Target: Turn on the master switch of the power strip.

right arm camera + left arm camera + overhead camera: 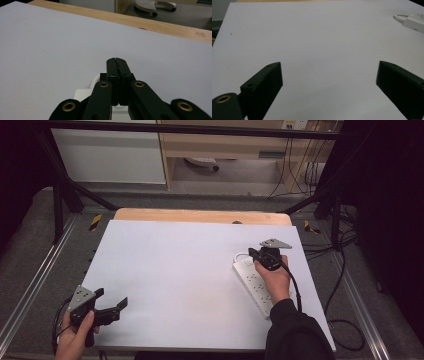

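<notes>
A white power strip (252, 282) lies on the right side of the white table sheet (185, 270), with its white cable (241, 254) looping off the far end. My right gripper (254, 253) hovers over that far end, held by a hand in a dark sleeve. In the right gripper view its jaws are pressed together with nothing between them (116, 61), and the strip (81, 95) and its cable (94, 80) show just below. My left gripper (112, 298) is at the near left corner, wide open over bare sheet (329, 75). The strip (415, 21) sits far to its right.
The wooden table edge (200, 215) runs along the far side of the sheet. Black frame bars (62, 195) stand around the table. Black cables (345, 285) trail over the floor to the right. A cabinet (225, 145) stands behind.
</notes>
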Available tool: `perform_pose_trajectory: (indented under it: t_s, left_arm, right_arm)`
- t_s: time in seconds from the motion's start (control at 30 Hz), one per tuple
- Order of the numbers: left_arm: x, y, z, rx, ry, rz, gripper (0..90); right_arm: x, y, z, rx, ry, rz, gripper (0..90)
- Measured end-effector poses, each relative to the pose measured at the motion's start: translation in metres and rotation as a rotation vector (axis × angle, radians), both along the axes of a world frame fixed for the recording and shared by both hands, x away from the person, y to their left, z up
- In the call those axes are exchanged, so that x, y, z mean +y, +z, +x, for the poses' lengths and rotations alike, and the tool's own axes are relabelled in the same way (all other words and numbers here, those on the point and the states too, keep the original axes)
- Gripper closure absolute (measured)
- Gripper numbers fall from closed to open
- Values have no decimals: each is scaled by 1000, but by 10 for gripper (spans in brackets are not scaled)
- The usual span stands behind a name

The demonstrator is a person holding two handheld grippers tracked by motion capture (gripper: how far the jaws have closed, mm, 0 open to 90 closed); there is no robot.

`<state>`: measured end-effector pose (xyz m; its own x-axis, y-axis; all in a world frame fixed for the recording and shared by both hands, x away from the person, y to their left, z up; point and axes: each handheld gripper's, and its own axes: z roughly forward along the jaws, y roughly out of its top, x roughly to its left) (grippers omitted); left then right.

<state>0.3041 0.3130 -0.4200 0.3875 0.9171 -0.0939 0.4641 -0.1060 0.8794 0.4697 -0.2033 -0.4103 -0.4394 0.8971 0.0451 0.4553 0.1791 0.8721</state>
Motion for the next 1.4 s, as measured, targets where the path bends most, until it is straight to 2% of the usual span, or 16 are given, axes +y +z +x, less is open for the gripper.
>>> perform_pose_trajectory:
  t_s: [1.4]
  left_arm:
    - [0,0,0,3,-6,1,69]
  right_arm:
    - [8,-10,4,83,16,-40,900]
